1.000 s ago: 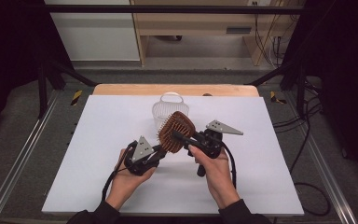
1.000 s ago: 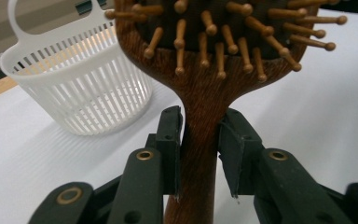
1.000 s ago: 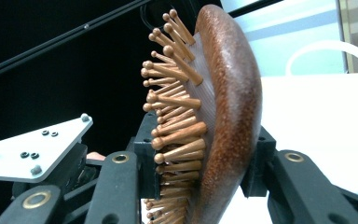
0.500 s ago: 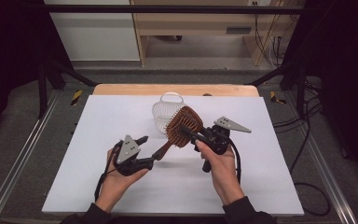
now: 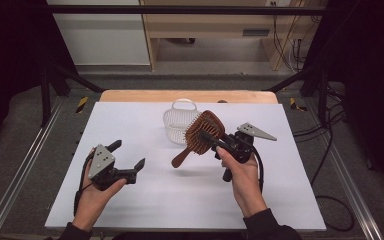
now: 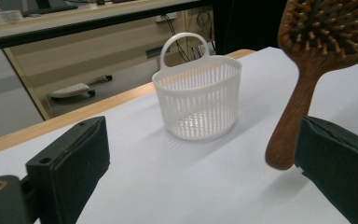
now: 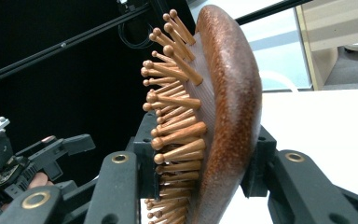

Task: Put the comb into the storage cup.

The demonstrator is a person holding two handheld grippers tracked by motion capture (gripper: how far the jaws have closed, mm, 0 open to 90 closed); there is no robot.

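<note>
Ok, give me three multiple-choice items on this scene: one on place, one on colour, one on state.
1. Where is the white basket?
A. on the floor
B. on the table, behind the hairbrush
C. in the left tongs

2. What colour is the hairbrush?
A. brown
B. blue
C. white

3. How are the left tongs?
A. shut on the basket
B. shut on the brush handle
C. open, holding nothing

Key: 1 B, the high view shows it standing past the brush; 2 A, wooden brown throughout; 3 C, the jaws stand wide apart while the right tongs clamp the brush head.
</note>
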